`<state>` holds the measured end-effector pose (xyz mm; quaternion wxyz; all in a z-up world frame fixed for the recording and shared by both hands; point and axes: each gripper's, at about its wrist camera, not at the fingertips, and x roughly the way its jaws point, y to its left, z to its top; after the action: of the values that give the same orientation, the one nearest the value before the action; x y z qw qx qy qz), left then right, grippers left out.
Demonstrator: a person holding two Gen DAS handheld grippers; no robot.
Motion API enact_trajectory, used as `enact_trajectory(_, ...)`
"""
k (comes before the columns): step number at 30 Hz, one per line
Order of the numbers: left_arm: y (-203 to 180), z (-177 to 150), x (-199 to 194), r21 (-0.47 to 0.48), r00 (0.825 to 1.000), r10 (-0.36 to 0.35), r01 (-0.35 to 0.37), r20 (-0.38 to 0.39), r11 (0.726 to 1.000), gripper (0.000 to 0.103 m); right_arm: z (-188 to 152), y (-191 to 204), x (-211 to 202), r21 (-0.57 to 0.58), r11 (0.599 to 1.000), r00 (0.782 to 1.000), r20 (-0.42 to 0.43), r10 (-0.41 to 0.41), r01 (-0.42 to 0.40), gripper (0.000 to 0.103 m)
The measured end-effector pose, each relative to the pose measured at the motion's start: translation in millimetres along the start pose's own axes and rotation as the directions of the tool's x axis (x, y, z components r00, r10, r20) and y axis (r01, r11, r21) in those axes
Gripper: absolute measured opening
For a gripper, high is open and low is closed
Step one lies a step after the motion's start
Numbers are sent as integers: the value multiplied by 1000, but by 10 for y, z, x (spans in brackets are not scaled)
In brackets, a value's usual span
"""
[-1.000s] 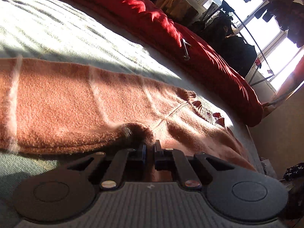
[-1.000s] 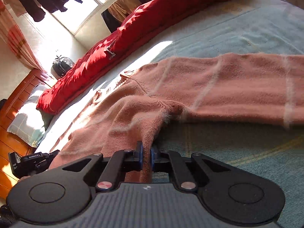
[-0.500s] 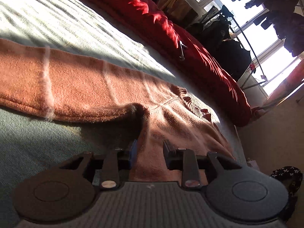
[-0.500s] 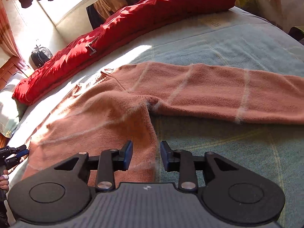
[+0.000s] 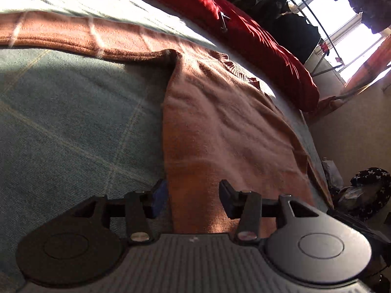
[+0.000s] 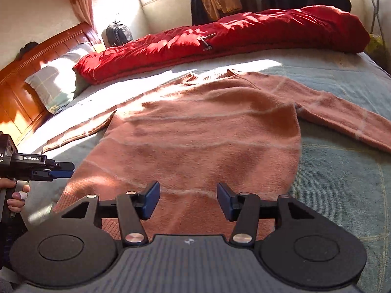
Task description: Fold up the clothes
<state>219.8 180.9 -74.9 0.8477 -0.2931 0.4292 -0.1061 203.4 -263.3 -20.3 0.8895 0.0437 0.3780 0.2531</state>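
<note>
A salmon-pink sweater (image 6: 200,141) with thin pale stripes lies flat on the blue-green bed cover (image 6: 342,183), both sleeves spread sideways. In the left wrist view the sweater (image 5: 220,127) runs away from me, one sleeve (image 5: 61,36) stretching off to the left. My left gripper (image 5: 193,193) hovers over the sweater's side edge, jaws opening, nothing pinched; it also shows as the left gripper (image 6: 61,168) beside the hem, held by a hand (image 6: 14,200). My right gripper (image 6: 187,195) sits above the hem area, jaws opening, pads clear of the cloth.
A red duvet (image 6: 232,39) is rolled along the far side of the bed. A pillow (image 6: 53,85) and wooden headboard (image 6: 29,56) lie at the left. Dark clothes hang on a rack (image 5: 293,24) by the window. The bed's edge (image 5: 315,146) drops to a cluttered floor.
Both grippers let go of the sweater near the armpits, opened, and drew back toward the hem. The right view rolled level and now takes in the whole sweater.
</note>
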Motion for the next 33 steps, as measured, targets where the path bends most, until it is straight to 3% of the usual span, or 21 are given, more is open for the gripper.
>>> enact_trajectory(3, -18, -103, -144, 0, 1000, -6, 6, 29, 1000, 56, -5, 631, 103, -199, 979, 999, -24, 43, -47, 70)
enact_trajectory(6, 8, -190, -273, -14, 997, 11, -10, 73, 1000, 58, -95, 1297, 282, -382, 918, 994, -69, 83, -103, 73)
enact_trajectory(9, 86, -285, -394, -58, 995, 3, 3, 103, 998, 58, -222, 1863, 482, -490, 857, 986, -113, 121, -162, 73)
enact_trajectory(14, 229, -421, -534, -120, 991, -29, 44, 127, 992, 60, -501, 2550, 755, -646, 746, 986, -133, 99, -162, 73)
enact_trajectory(17, 266, -465, -564, -132, 991, -40, 57, 129, 990, 62, -618, 2720, 932, -701, 710, 995, -98, 4, -72, 73)
enact_trajectory(20, 291, -475, -561, -135, 990, -55, 73, 129, 988, 63, -617, 2660, 1027, -669, 740, 992, -127, -22, -70, 70)
enact_trajectory(22, 294, -478, -538, -136, 990, -69, 85, 124, 987, 63, -595, 2586, 1052, -635, 768, 988, -152, -12, -88, 42)
enact_trajectory(23, 295, -480, -526, -136, 990, -76, 92, 122, 986, 64, -571, 2535, 1048, -627, 775, 989, -145, -17, -78, 21)
enact_trajectory(26, 267, -479, -454, -134, 989, -105, 118, 103, 984, 64, -496, 2356, 991, -588, 807, 992, -120, -31, -46, 15)
enact_trajectory(33, 163, -488, -239, -144, 983, -168, 176, 67, 974, 65, -355, 1765, 989, -428, 902, 991, -87, -100, 53, 15)
